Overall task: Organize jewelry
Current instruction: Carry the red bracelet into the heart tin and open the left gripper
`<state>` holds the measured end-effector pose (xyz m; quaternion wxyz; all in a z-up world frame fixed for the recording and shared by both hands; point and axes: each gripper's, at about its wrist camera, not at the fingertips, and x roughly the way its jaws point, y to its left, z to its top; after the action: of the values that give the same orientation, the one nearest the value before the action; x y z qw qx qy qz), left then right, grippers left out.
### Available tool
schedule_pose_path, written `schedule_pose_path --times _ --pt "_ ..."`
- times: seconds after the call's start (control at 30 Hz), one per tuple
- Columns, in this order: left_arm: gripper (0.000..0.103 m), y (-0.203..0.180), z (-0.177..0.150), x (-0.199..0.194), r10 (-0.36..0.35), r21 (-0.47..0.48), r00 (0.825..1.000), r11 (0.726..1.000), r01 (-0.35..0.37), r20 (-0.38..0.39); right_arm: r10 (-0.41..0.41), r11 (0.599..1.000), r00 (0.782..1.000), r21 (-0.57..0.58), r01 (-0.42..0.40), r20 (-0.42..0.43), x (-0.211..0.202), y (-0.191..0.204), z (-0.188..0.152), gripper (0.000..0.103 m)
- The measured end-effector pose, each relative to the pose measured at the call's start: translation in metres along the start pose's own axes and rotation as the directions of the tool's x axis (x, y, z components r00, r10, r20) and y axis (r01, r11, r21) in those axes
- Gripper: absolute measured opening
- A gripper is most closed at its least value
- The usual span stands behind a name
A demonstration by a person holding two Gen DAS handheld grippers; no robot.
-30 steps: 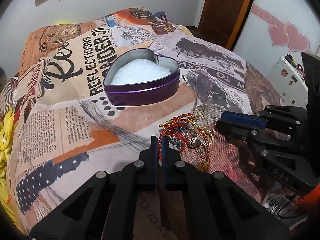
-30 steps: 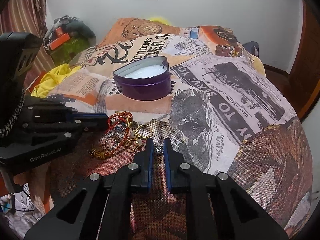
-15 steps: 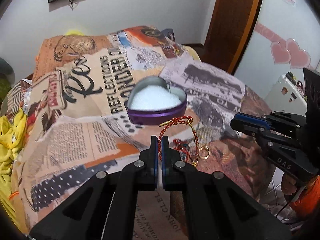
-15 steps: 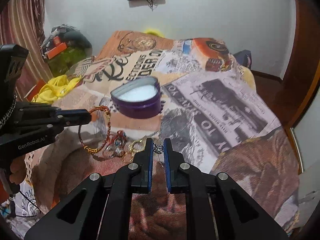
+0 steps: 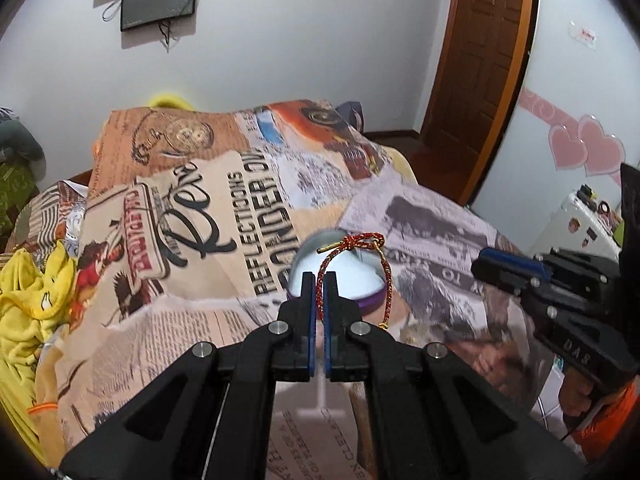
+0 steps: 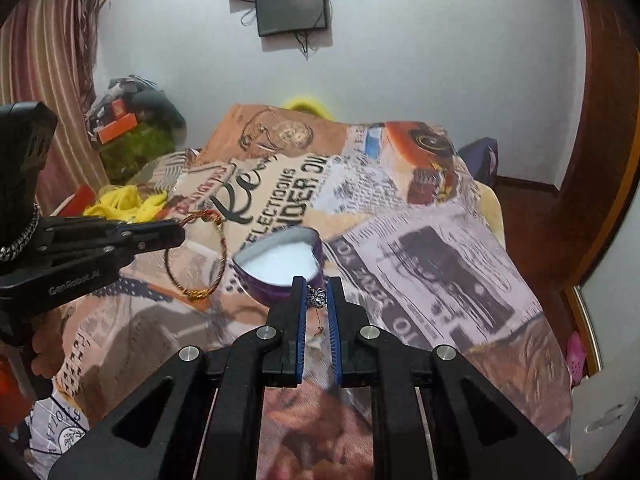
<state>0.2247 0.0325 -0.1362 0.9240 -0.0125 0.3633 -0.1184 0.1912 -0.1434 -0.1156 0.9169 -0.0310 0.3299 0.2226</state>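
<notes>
Left tool [image 5: 319, 280] is clamped on a red-and-gold cord bracelet [image 5: 352, 252], fingers nearly together with the cord pinched between the blue pads. Bracelet hangs as an open loop off the tool tips, clear of the bed; seen from the right wrist view [image 6: 200, 256] the loop dangles just left of the heart-shaped tin [image 6: 280, 264] and slightly above its rim level.

Right tool [image 6: 317, 294] grips a small silver charm [image 6: 317, 297]; the jaws stand a narrow gap apart with the charm wedged between the pads and a thin pin or hook hanging below it. Charm is held just in front of the tin's near wall, off the bed.

Tin: purple wall, lid off, white filling visible, resting on the bed [image 6: 440, 248], which is covered with a newspaper-collage print blanket. In the left wrist view the tin [image 5: 360, 280] is mostly hidden behind the bracelet and tool tips.

Yellow cloth [image 5: 28, 280] lies bunched at the bed edge, well to the left of the tin. Wall-mounted dark screen [image 6: 294, 8] on the white wall beyond the tin. Wooden door [image 5: 476, 48] stands beyond the tin to its right.
</notes>
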Motion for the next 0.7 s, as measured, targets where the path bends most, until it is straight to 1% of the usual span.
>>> schedule_pose_path --times 0.13,0.3,0.57,0.7 --pt "0.001 0.003 0.01 0.002 0.005 0.013 1.0 1.0 -0.005 0.028 0.024 1.0 1.0 0.001 -0.024 0.006 0.007 0.007 0.005 0.009" --pt "0.001 0.006 0.02 0.012 0.002 0.016 0.999 1.0 -0.003 0.04 0.041 0.999 0.999 0.003 -0.041 0.001 0.024 0.011 0.013 0.009" --pt "0.001 0.015 0.024 0.044 -0.014 -0.016 1.0 1.0 0.014 -0.004 0.046 0.999 0.999 0.017 -0.046 -0.021 0.046 0.008 0.023 0.009" --pt "0.001 0.016 0.021 0.057 -0.028 -0.014 0.999 1.0 0.028 -0.025 0.05 0.999 0.998 0.016 -0.049 -0.042 0.057 0.008 0.025 0.009"
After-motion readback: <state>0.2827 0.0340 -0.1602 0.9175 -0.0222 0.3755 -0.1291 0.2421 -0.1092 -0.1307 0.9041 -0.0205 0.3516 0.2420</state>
